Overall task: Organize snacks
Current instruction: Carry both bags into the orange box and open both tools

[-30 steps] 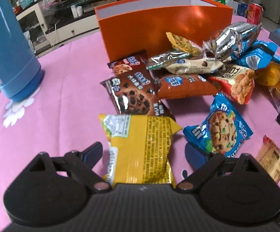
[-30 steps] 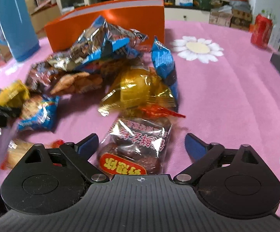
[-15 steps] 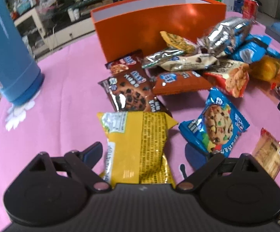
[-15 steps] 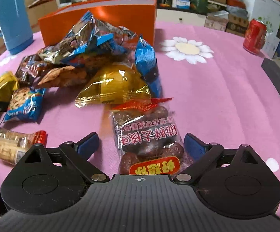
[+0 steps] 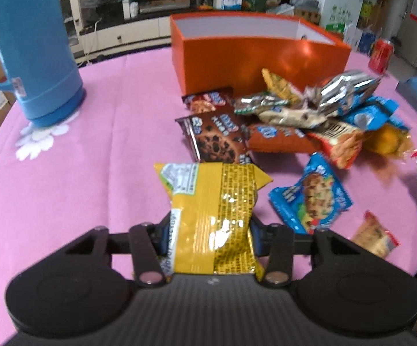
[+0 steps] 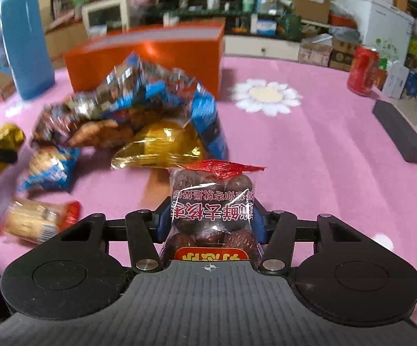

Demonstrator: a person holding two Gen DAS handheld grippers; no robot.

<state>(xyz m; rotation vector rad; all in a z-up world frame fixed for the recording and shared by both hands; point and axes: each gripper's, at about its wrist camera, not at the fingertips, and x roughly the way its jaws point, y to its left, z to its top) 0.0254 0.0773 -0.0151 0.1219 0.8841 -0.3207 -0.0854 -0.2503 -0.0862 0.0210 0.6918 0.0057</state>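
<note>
My left gripper (image 5: 209,227) is shut on a yellow snack packet (image 5: 208,210) and holds it above the pink tablecloth. My right gripper (image 6: 209,219) is shut on a clear bag of dark red dates (image 6: 211,210) and holds it off the table. An open orange box (image 5: 254,54) stands at the back; it also shows in the right wrist view (image 6: 150,54). A pile of snack packets (image 5: 303,121) lies in front of it, with a brown cookie packet (image 5: 217,139) and a blue cookie packet (image 5: 312,196) nearest me.
A blue thermos jug (image 5: 32,49) stands at the left on the pink table (image 5: 98,155). A red can (image 6: 362,70) and a dark grey bar (image 6: 398,134) are at the right. A small cracker packet (image 6: 35,220) lies near the table's front edge.
Both grippers were open around their packets and have now closed on them. Both have lifted and drawn back a little, so the box and pile look farther away.
</note>
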